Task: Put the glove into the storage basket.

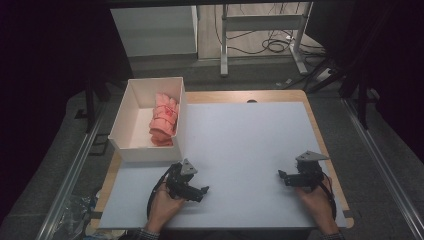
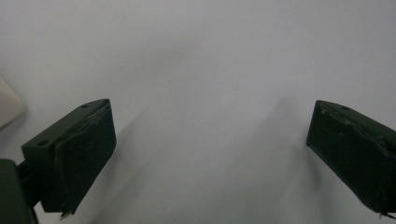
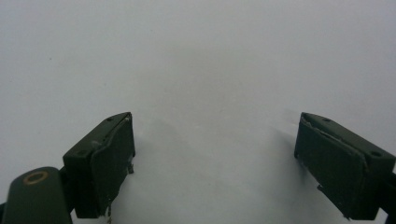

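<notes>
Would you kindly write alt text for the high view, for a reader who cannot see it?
A person's two hands rest on a white table, each holding an open, empty black tool: the left tool near a white box, the right tool near the table's right edge. The box sits at the table's left and holds folded pink cloth.

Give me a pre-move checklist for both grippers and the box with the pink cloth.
1. Left gripper open, nothing between jaws: ok.
2. Right gripper open, nothing between jaws: ok.
3. Pink cloth folded, lying inside the white box against its right wall: ok.
4. White box fully on the table: not ok, its left side overhangs the edge.
5. Cloth snagged or loose: cannot tell.
</notes>
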`<state>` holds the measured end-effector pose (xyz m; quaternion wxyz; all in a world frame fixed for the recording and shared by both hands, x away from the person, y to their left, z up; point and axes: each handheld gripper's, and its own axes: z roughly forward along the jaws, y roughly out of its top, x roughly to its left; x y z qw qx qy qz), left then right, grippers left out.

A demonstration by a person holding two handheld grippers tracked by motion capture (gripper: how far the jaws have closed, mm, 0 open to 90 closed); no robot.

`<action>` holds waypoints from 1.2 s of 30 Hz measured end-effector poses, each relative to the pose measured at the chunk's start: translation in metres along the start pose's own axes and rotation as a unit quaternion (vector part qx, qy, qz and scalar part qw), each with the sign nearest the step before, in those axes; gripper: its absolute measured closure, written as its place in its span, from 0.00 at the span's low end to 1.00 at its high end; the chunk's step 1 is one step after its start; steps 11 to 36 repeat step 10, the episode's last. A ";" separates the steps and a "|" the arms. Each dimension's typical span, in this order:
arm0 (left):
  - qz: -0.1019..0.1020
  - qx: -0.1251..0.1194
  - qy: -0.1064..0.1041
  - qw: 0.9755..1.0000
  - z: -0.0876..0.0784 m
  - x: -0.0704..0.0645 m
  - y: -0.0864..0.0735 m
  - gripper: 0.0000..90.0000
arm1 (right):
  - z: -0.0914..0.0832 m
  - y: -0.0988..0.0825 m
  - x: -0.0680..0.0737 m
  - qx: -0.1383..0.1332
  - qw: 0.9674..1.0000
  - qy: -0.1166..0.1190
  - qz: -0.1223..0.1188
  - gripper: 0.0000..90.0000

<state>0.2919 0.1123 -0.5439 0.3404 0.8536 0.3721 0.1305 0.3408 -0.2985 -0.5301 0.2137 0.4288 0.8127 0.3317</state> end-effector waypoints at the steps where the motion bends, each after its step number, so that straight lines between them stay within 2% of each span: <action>1: 0.000 0.004 -0.001 1.000 0.002 0.000 -0.001 0.02 | 0.000 0.000 0.000 0.000 1.000 0.000 0.000 0.14; 2: -0.003 -0.004 -0.005 1.000 0.004 0.001 -0.003 0.00 | 0.000 0.000 0.000 0.000 1.000 0.000 0.000 0.14; 36: -0.001 -0.003 -0.004 1.000 0.004 0.001 -0.003 0.00 | 0.000 0.000 0.000 0.000 1.000 0.001 0.001 0.14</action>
